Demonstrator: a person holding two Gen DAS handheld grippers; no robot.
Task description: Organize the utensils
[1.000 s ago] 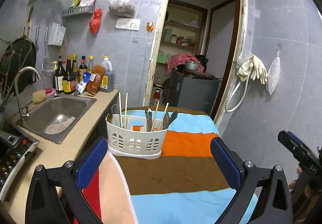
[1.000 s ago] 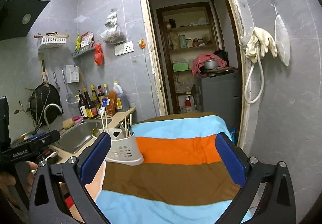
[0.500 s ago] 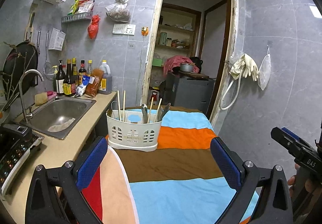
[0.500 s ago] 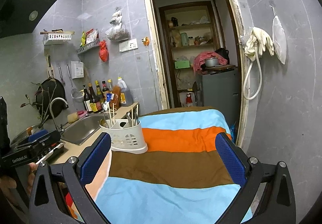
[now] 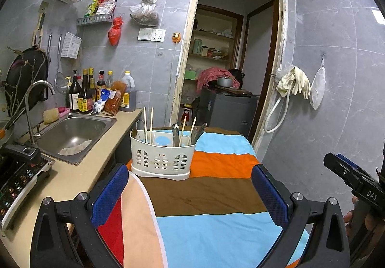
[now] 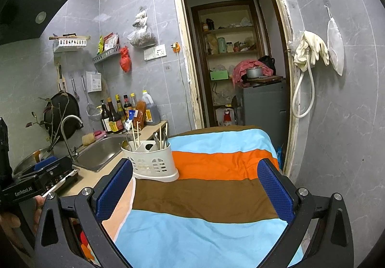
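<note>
Two claws, both spread wide and empty, hover above the striped cloth (image 5: 211,198) covering the tabletop: my left claw (image 5: 190,195) and my right claw (image 6: 195,191). The white utensil caddy (image 5: 162,159) stands upright near the cloth's far left edge, just beside the sink (image 5: 72,133). It holds chopsticks (image 5: 148,124) in its left compartment and metal cutlery (image 5: 176,134) with more chopsticks in its right. I judge sorting incomplete. For a clean pick, I would descend vertically, close on one stem only, and brace the light caddy against tipping.

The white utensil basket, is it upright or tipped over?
Upright: the basket stands on its base on the striped cloth, chopsticks pointing up.
</note>
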